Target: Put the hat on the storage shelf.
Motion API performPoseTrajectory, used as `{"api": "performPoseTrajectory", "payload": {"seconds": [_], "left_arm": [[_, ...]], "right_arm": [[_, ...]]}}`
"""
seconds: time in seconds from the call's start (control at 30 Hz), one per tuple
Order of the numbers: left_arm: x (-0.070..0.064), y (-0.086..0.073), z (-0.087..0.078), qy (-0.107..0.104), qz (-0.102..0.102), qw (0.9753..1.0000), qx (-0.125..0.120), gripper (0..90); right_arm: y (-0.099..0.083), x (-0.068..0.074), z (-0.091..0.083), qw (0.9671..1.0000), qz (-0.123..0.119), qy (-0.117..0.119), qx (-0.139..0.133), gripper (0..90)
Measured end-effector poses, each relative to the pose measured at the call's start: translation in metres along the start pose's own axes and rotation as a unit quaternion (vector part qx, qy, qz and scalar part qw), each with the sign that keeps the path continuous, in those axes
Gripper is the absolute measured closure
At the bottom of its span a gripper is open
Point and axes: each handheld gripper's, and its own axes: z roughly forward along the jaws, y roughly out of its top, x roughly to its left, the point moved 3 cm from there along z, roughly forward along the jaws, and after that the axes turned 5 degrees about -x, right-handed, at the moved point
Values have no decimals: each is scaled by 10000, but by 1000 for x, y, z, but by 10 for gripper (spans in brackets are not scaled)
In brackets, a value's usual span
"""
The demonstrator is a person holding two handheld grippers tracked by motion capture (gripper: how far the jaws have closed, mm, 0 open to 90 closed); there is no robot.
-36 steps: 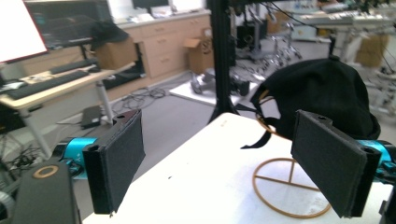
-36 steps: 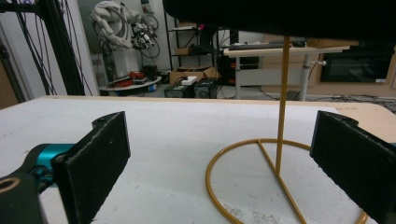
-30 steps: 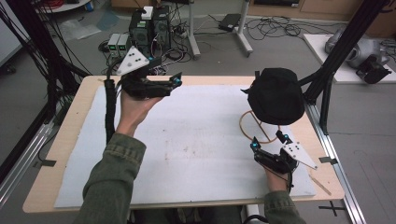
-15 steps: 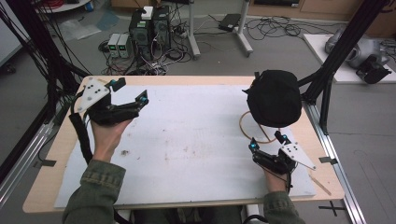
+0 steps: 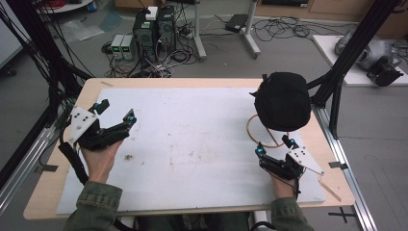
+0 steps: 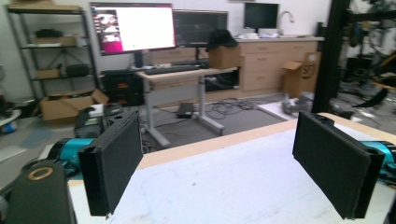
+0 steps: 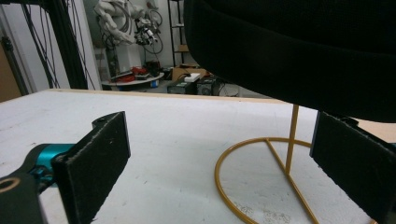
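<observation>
Black cap (image 5: 283, 100) sits on a yellow wire stand (image 5: 262, 134) at the table's (image 5: 202, 83) far right. Right gripper (image 5: 273, 147) rests just before the stand base, jaws apart, empty; left gripper (image 5: 115, 113) is held at the left edge, jaws wide, empty. Probably the cap comes off next — approach w/ right jaws under the brim, lift straight up so the stand doesn't tip.
</observation>
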Motion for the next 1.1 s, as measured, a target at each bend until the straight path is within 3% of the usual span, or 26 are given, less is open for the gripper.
{"api": "performPoseTrajectory", "payload": {"seconds": [0.13, 0.27, 0.43, 0.63, 0.9, 1.1], "left_arm": [[6, -18, -8, 214, -161, 9996, 92, 162], [7, -33, -15, 401, -112, 9989, 206, 162], [9, -49, -24, 706, -227, 9969, 251, 162], [11, -65, -31, 846, -341, 9950, 412, 162], [12, -81, -38, 1029, -226, 9925, 624, 165], [16, -89, -45, 1229, -264, 9901, 620, 175]], "right_arm": [[0, 0, 0, 10000, 8, -32, 0, 41], [0, -1, -1, 10000, 36, -77, -17, 41], [0, -2, -1, 9999, 79, -128, -32, 41], [-1, -3, -2, 9999, 58, -151, -43, 41], [-3, -1, -1, 9996, 77, -286, -41, 41], [-3, 1, -1, 9994, 10, -352, -52, 41]]}}
